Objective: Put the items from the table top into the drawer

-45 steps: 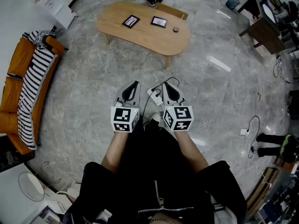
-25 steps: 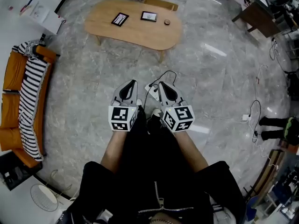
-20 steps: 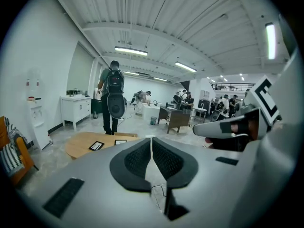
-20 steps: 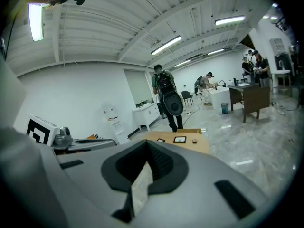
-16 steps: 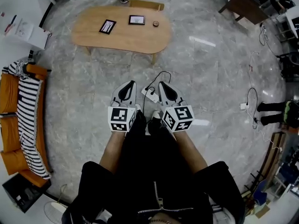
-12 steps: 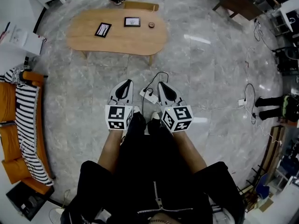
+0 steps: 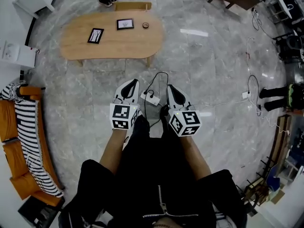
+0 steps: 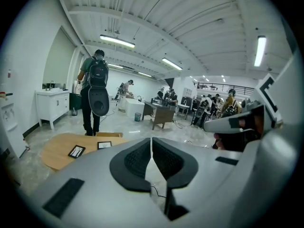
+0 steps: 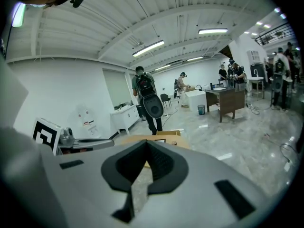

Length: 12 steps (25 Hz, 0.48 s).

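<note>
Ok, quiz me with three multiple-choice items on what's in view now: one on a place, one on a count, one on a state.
1. Where is the wooden table relative to the left tongs and right tongs?
A) ahead of them, apart from both
B) directly under them
C) behind the person

2. How many items lie on the table top?
A) one
B) three
C) six

3. How do the two tongs stand?
A) both open
B) both shut, nothing between
C) both shut on a cup

Answers:
1 A: in the head view, bare floor lies between the tongs and the table.
2 B: two flat dark-framed panels and a small round thing.
3 B: each gripper view shows its jaws closed together and empty.
</note>
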### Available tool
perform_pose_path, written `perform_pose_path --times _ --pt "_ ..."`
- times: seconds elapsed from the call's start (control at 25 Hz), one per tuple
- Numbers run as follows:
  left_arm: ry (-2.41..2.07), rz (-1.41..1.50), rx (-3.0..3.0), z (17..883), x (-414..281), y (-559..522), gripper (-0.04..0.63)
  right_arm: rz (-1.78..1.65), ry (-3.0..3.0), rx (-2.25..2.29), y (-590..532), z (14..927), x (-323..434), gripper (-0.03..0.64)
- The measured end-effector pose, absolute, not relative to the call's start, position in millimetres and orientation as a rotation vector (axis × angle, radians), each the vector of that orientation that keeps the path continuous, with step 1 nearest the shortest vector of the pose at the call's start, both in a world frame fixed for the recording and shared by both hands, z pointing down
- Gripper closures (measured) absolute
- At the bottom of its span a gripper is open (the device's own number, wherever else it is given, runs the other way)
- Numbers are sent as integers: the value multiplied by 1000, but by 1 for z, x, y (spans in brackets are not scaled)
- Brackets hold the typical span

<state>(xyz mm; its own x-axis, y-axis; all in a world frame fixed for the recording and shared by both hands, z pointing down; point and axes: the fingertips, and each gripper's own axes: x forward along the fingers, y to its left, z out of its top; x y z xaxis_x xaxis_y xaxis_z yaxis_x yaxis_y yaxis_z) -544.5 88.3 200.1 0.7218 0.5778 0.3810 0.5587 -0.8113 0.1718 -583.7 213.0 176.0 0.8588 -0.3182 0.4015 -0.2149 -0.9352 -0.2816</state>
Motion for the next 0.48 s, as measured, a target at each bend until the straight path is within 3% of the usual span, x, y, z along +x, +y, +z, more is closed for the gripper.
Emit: perform_pose_path --times 0.48 --pt "885 695 2907 215 -477 185 572 -626 394 -2742 332 194 -505 609"
